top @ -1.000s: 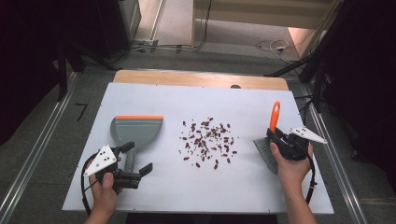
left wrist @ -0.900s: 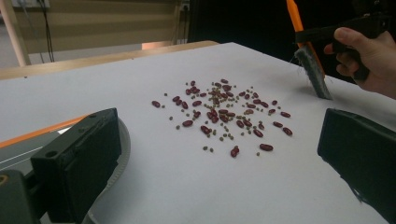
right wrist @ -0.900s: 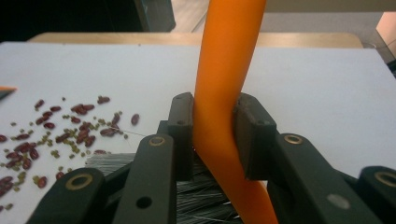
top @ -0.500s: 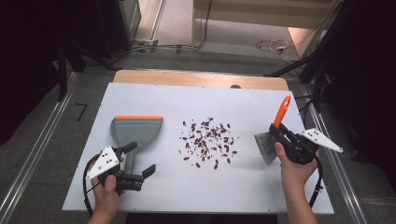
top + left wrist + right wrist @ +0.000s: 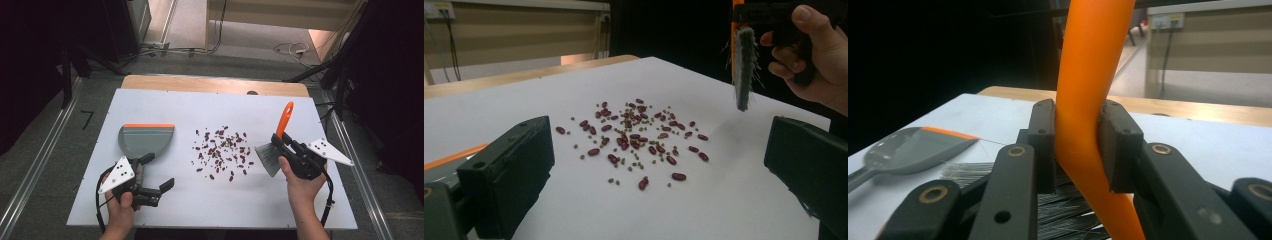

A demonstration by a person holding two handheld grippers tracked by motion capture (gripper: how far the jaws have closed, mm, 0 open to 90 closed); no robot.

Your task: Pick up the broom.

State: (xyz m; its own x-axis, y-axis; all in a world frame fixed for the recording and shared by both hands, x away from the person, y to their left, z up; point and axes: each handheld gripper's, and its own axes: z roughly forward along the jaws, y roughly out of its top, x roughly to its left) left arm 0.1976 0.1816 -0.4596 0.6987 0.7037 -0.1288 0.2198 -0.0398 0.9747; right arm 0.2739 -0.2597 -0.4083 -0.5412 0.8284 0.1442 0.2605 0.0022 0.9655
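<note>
Beside the beans (image 5: 220, 150), right claw (image 5: 281, 141) grips brush (image 5: 272, 150).

Each hand carries a black gripper: the left gripper (image 5: 157, 173) and the right gripper (image 5: 281, 142) both bear a pale grey three-cornered plate dotted with small dark holes, and a black cable loops down from each toward the wrist. Close up, the jaws are blocky, matte black links pinned with brass-ringed rivets. Forearms are bare, without sleeves.
</note>
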